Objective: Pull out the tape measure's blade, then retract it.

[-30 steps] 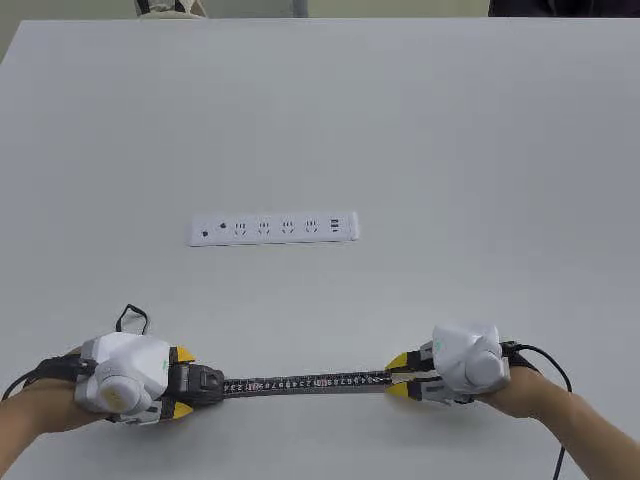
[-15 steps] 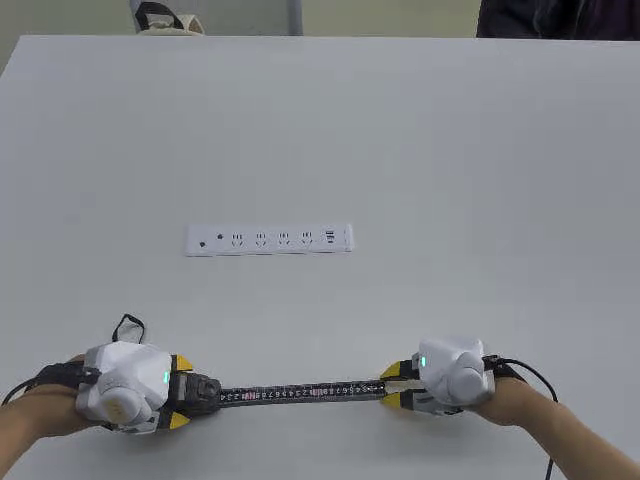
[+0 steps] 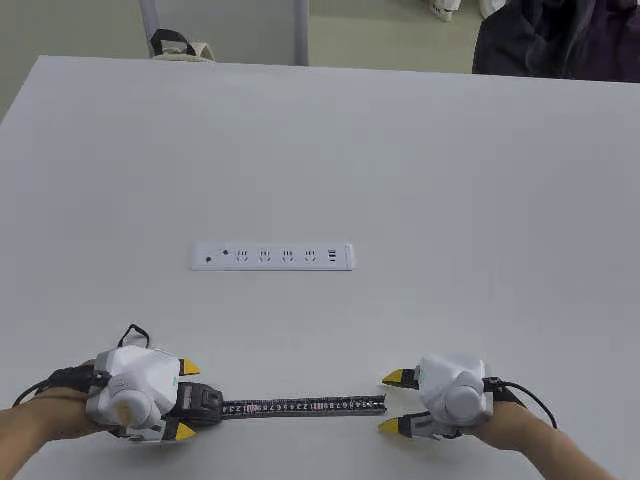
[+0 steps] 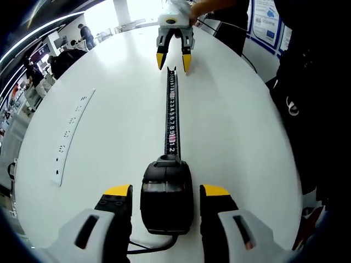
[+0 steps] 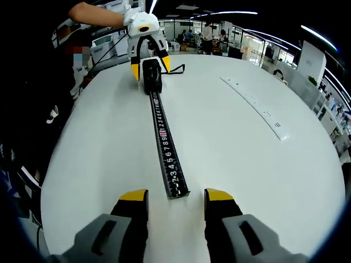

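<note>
Hazard at this stage is an uncontrolled return of the blade (image 3: 305,406). The left gripper (image 3: 186,400) is clamped on the tape measure (image 4: 167,194) near the near-left corner of the bench (image 3: 450,200). The blade lies flat along the near edge, running toward the right. The right gripper (image 3: 391,402) stands with its jaws apart. The blade tip (image 5: 178,193) lies at their mouth, touched by neither jaw.

I judge the pull-out complete and the retraction pending. If the lock is off, the spring can snap the blade in, whipping the blade tip and jolting the tape measure in the clamp. A loose clamp lets the tape measure twist or slide. If the lock is on, the blade does not return at all; I cannot tell the lock's state. A kink in the blade can jam it at the tape measure's mouth. The power strip (image 3: 272,257) lies well apart, toward the middle of the bench.
</note>
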A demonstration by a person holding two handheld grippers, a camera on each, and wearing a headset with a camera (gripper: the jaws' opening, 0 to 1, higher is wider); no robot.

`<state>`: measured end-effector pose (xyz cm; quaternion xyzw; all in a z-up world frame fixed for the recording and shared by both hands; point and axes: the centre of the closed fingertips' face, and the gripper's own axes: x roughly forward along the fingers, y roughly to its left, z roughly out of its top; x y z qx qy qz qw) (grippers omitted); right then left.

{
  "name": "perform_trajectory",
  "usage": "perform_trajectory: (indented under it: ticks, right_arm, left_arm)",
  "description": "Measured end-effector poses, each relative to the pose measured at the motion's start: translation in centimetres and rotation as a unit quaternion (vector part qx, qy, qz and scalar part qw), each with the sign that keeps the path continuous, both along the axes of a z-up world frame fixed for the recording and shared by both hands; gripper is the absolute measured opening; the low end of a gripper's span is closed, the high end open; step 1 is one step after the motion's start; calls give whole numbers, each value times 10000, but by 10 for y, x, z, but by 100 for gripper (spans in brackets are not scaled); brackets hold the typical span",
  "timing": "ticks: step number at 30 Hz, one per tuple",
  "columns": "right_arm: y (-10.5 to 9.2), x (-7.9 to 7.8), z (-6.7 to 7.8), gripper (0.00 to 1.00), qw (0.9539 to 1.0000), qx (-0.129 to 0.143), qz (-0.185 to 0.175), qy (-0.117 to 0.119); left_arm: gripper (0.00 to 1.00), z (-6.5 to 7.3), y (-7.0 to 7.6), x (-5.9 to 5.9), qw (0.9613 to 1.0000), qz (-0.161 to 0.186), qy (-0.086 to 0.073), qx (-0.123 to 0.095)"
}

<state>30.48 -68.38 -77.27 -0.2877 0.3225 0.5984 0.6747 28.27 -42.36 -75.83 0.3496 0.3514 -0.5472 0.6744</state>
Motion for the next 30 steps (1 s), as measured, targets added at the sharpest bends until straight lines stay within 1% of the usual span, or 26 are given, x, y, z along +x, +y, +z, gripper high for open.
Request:
perform_trajectory:
  ticks: [4,6,10,12,14,16,20,22,24,27,28,29,30]
  right_arm:
    - [-5,-2,4,46,9996,11,-295,5]
    - [-7,-3,9,49,9988,52,-486,8]
    - [-13,-6,16,55,9962,131,-859,16]
    - [-16,-8,17,58,9951,168,-975,23]
    - [-19,-11,19,59,9939,186,-1088,2]
    - [-21,-16,22,60,9925,208,-1208,-4]
    - [-23,-26,28,63,9887,305,-1467,47]
    - [-25,-29,28,65,9874,323,-1549,23]
    - [-27,-34,31,66,9849,379,-1691,-3]
    - [-30,-41,35,70,9810,429,-1890,-24]
    - [-31,-43,36,71,9804,439,-1920,-38]
    - [-33,-45,38,72,9786,454,-2005,-69]
    - [-34,-48,40,72,9770,490,-2073,-75]
  left_arm:
    - [50,1,6,-5,9999,167,13,4]
    - [53,4,9,-8,9995,303,5,-24]
    - [57,9,14,-14,9982,581,-3,-170]
    - [59,11,17,-16,9973,705,-20,-209]
    - [60,12,21,-20,9962,833,1,-253]
    - [61,15,24,-24,9949,961,-50,-296]
    - [65,21,29,-34,9908,1276,-68,-454]
    - [66,21,33,-38,9885,1423,-90,-500]
    - [69,22,37,-42,9848,1641,-128,-557]
    - [72,26,41,-54,9779,1962,-127,-717]
    - [73,27,42,-56,9764,2023,-138,-744]
    - [73,28,43,-59,9750,2083,-142,-765]
    - [74,28,45,-63,9724,2187,-160,-798]
